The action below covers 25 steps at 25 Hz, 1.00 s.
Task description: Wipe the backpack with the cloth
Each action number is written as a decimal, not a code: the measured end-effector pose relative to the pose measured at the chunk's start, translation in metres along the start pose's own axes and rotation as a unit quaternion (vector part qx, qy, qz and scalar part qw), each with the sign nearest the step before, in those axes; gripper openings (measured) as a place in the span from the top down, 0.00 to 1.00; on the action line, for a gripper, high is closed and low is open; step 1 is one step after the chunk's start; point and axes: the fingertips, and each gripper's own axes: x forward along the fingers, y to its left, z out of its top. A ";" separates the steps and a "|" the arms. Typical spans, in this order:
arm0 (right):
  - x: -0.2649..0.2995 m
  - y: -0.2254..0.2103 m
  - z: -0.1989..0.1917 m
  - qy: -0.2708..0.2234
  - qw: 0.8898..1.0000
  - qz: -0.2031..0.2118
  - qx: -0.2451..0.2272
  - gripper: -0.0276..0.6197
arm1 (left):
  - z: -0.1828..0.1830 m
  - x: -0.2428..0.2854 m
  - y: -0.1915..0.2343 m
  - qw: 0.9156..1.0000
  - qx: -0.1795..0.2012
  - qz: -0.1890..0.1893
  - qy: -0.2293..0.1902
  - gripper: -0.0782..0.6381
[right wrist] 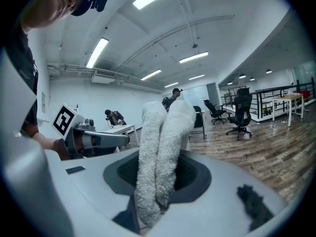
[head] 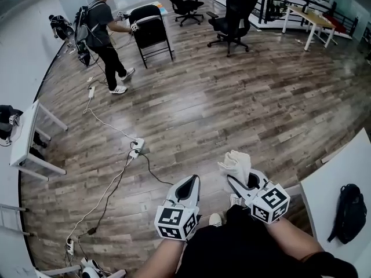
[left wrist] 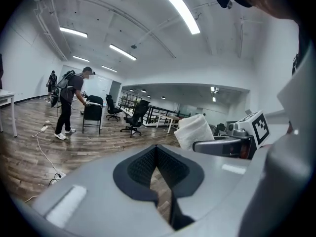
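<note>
A black backpack (head: 349, 212) lies on a white table (head: 333, 181) at the right edge of the head view. A folded white cloth (head: 236, 164) sticks up out of my right gripper (head: 239, 181), which is shut on it over the wooden floor, left of the table. In the right gripper view the cloth (right wrist: 160, 147) fills the space between the jaws of the right gripper (right wrist: 159, 174). My left gripper (head: 193, 181) hangs beside it, shut and holding nothing. In the left gripper view, the left gripper (left wrist: 157, 149) has its pads meeting, with the cloth (left wrist: 193, 130) off to the right.
A person (head: 104, 33) wearing a backpack stands by a black folding chair (head: 151, 30) at the far left. Office chairs (head: 235, 16) and a desk (head: 313, 19) stand at the back. A power strip with cables (head: 136, 148) lies on the floor; a white table (head: 26, 138) is at left.
</note>
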 end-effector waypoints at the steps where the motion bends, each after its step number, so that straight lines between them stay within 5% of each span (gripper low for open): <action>1: -0.003 0.000 0.000 -0.001 1.000 -0.006 0.002 0.76 | 0.000 0.002 -0.003 1.000 0.002 -0.007 0.001 0.88; 13: -0.073 -0.024 -0.017 -0.015 0.994 -0.104 0.020 0.76 | -0.010 0.032 -0.065 0.994 0.023 -0.101 0.023 0.88; 25: -0.205 -0.030 -0.058 -0.028 0.971 -0.228 0.068 0.76 | -0.032 0.049 -0.197 0.970 0.060 -0.229 0.056 0.88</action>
